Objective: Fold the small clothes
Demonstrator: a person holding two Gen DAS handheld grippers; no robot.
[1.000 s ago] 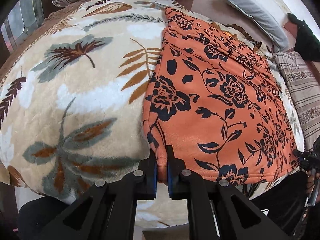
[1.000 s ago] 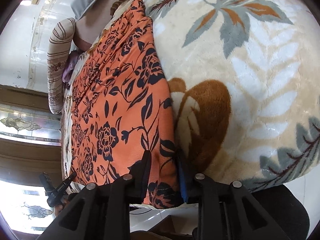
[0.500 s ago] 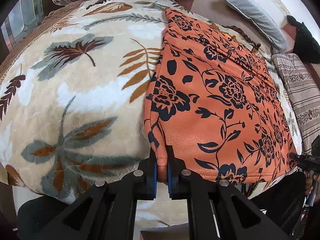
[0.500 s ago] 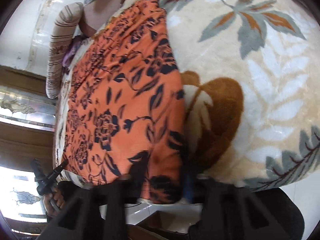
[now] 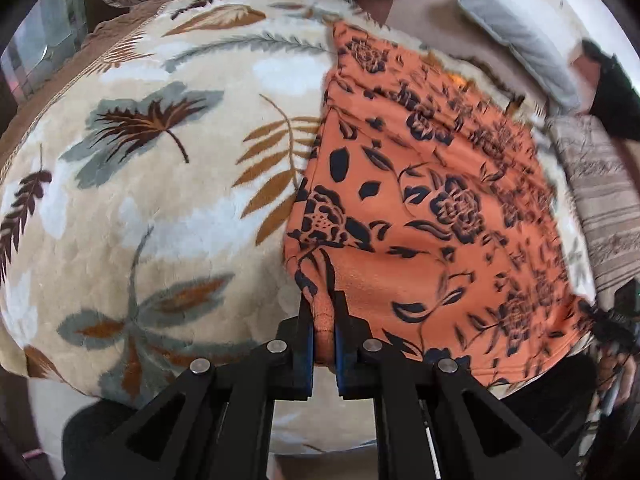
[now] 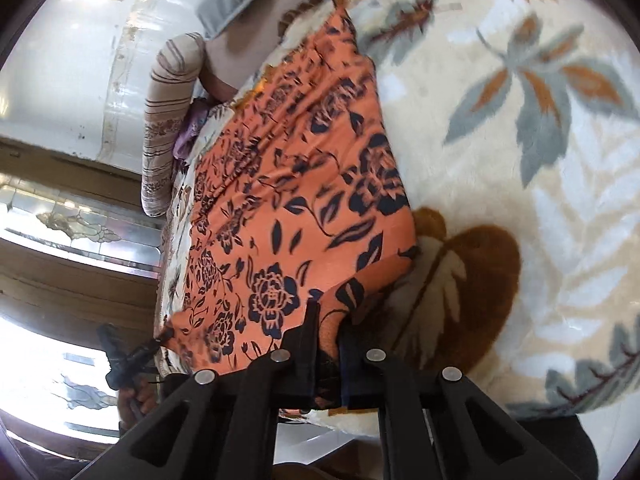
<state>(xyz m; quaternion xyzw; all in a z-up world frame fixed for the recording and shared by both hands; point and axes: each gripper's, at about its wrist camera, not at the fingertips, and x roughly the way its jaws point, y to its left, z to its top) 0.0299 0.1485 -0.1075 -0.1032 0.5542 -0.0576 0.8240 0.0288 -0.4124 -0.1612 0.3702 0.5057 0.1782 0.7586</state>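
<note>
An orange garment [image 5: 432, 216] with a black flower print lies flat on a cream leaf-patterned blanket [image 5: 160, 200]. My left gripper [image 5: 324, 320] is shut on its near left corner, which is bunched between the blue pads. In the right wrist view the same garment [image 6: 288, 208] stretches away to the upper left, and my right gripper [image 6: 328, 332] is shut on its near right corner, lifted slightly off the blanket [image 6: 520, 160]. Each view shows the other gripper small at the garment's far bottom corner.
Striped pillows [image 5: 600, 200] and a grey cushion [image 5: 516, 36] lie along the bed's far and right sides. The blanket's near edge drops off just in front of both grippers. A patterned glass window [image 6: 60, 224] stands left in the right wrist view.
My right gripper closed onto the garment's corner and pulled it up slightly. The left gripper kept its grip and lifted its corner a little.
</note>
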